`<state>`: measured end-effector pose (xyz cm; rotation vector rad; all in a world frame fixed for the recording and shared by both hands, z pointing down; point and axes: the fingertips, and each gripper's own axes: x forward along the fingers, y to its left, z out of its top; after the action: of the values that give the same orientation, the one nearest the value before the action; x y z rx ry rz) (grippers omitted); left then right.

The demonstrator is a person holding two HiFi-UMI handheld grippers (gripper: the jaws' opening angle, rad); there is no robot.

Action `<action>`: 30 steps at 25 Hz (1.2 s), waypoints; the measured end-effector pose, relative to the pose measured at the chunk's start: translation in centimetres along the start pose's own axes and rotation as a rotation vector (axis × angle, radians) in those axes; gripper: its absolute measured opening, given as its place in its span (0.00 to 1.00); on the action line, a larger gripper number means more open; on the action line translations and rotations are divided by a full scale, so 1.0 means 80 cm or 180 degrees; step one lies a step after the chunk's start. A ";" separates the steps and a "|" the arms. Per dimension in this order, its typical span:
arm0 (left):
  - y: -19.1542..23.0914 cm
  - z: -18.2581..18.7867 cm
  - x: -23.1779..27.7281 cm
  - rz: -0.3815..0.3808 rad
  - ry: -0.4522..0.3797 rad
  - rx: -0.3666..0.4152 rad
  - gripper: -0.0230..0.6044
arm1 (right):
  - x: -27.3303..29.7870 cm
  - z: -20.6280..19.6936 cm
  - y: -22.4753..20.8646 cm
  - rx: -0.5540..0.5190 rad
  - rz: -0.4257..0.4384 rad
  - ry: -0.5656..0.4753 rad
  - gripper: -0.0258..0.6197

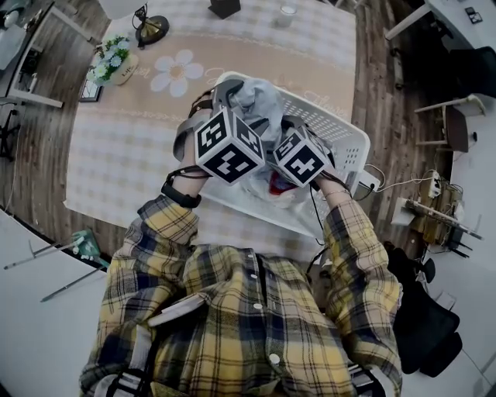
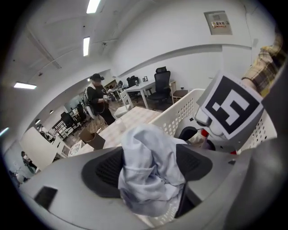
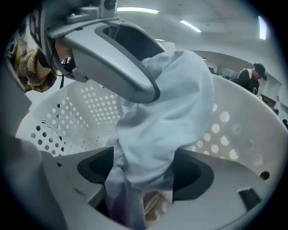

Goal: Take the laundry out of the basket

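A white perforated laundry basket (image 1: 345,132) stands on the table, and both grippers reach into it from the near side. My left gripper (image 1: 222,94) is shut on a bunched pale blue-white garment (image 1: 252,97) and holds it above the basket. In the left gripper view the cloth (image 2: 150,173) fills the gap between the dark pads (image 2: 105,168). My right gripper (image 3: 144,173) stands wide open with the same garment (image 3: 166,121) hanging down between its jaws; the pads do not press on it. More laundry, white with red (image 1: 275,184), lies lower in the basket.
The table carries a checked cloth with a daisy print (image 1: 174,74), a flower pot (image 1: 112,63), a dark lamp-like object (image 1: 151,29) and a cup (image 1: 285,14). Cables (image 1: 387,186) trail to the right of the basket. A person (image 2: 96,96) stands far off among desks and chairs.
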<state>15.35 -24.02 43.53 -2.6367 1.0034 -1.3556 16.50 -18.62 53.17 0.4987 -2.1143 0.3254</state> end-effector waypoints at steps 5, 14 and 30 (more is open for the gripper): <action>-0.013 0.013 0.009 0.0031 0.0034 0.0072 0.52 | 0.004 -0.025 -0.012 -0.0099 -0.0076 0.0031 0.62; -0.011 0.006 0.015 0.0201 0.0207 0.0445 0.34 | -0.002 -0.026 -0.030 -0.0190 -0.0430 -0.0084 0.21; -0.014 0.010 0.007 0.0105 0.0137 0.0500 0.15 | -0.022 -0.018 -0.026 -0.0135 -0.0475 -0.0175 0.16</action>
<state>16.76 -23.69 43.79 -2.4776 0.8998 -1.4266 19.40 -19.50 52.61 0.6428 -2.1180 0.1829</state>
